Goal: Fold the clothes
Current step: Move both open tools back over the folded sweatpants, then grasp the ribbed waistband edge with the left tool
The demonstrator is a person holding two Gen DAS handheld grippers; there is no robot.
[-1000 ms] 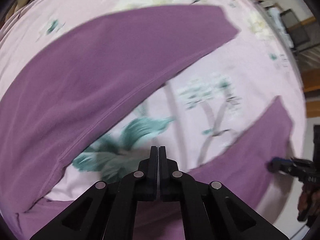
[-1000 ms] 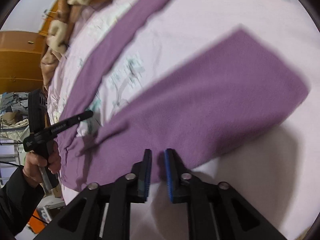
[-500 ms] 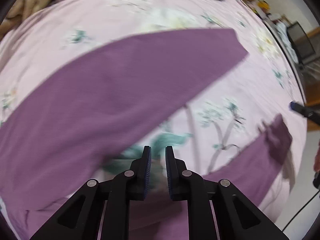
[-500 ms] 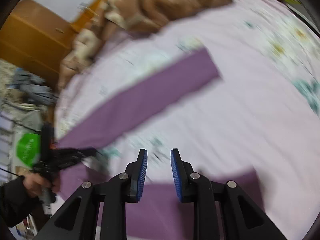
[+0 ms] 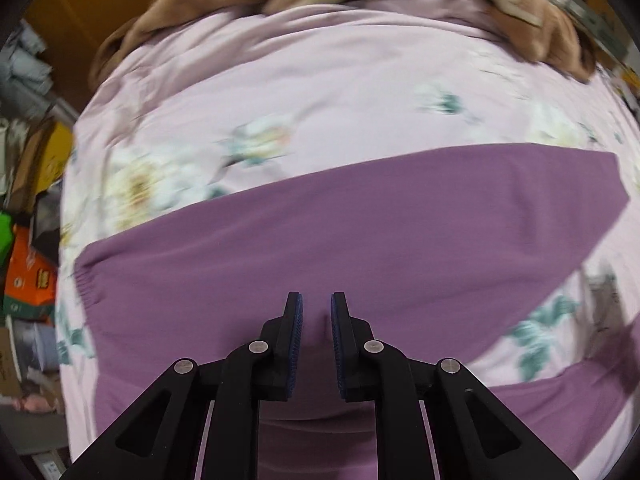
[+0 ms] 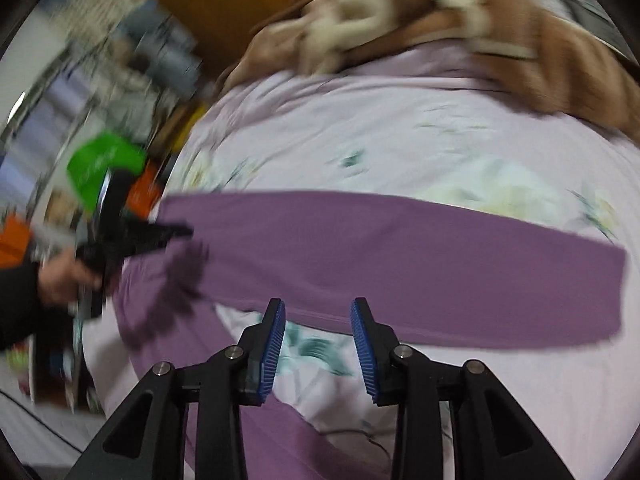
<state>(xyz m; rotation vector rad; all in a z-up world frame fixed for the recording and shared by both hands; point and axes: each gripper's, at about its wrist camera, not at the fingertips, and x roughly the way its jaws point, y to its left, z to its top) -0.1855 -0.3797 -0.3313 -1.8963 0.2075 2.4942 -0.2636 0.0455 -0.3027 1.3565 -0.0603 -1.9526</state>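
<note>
Both jaws parted, empty, above purple trousers [image 5: 360, 232].

The left gripper [image 5: 316, 306] has its jaws slightly parted, nothing between the pads; the right gripper [image 6: 319, 312] stands wider apart, also empty; the left hand [image 6: 66, 280], in a dark sleeve, grips its handle.
</note>
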